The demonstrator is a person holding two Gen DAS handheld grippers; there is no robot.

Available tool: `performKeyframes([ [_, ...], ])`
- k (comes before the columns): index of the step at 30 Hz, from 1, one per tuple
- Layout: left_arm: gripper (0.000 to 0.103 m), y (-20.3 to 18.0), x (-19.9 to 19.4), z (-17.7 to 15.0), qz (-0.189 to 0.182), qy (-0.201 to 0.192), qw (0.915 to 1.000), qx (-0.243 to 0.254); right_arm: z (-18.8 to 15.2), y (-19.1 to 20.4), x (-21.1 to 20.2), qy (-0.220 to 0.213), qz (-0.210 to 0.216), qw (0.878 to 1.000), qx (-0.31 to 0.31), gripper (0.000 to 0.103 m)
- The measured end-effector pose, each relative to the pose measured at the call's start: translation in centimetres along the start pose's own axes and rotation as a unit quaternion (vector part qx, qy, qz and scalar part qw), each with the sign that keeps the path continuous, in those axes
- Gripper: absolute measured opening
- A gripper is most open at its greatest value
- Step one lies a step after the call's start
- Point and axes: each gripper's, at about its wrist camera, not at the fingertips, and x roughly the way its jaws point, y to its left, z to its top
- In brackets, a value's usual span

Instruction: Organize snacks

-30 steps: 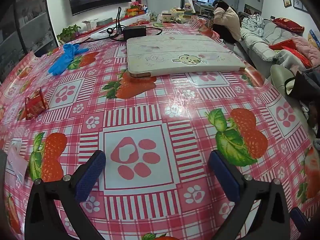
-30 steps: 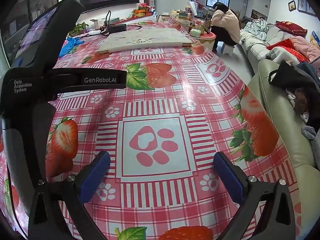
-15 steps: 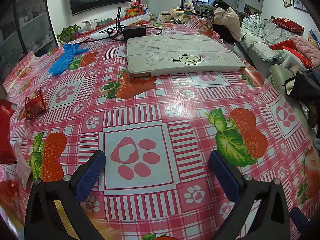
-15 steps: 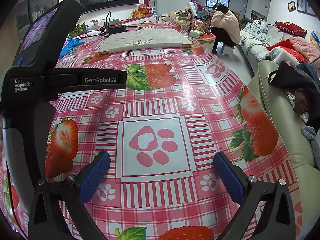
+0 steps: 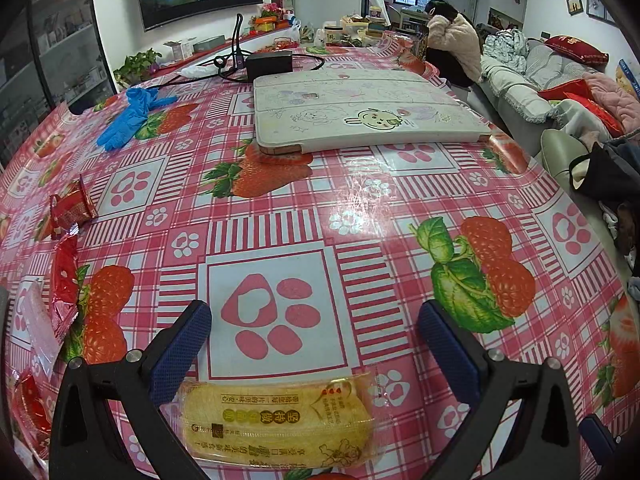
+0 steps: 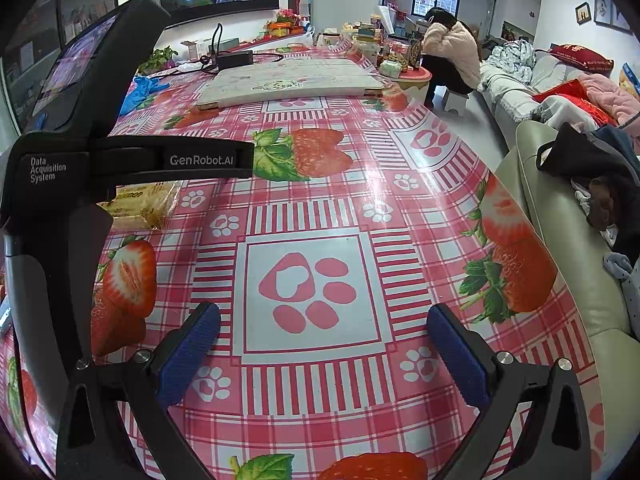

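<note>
2 claws spread, empty. Yellow snack pack (image 5: 280, 420) lies crosswise just under left claw (image 5: 314, 332), long axis spanning fingers; right claw (image 6: 324, 336) farther off.

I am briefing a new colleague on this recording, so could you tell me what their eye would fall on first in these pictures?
First the loud pink strawberry-and-paw tablecloth filling both views. Next, the yellow snack packet lying close under the open left gripper, with red snack wrappers along the table's left edge. Farther back lie a white folded mat and a blue glove.
</note>
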Motion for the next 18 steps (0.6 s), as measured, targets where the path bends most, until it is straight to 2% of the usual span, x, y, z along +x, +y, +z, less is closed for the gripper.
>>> performKeyframes([
  [18,0.103,0.00,0.00,0.00,0.000,0.000,1.0000,0.000,-0.04,-0.01,-0.01,0.002,0.000,1.000,0.000,0.103],
])
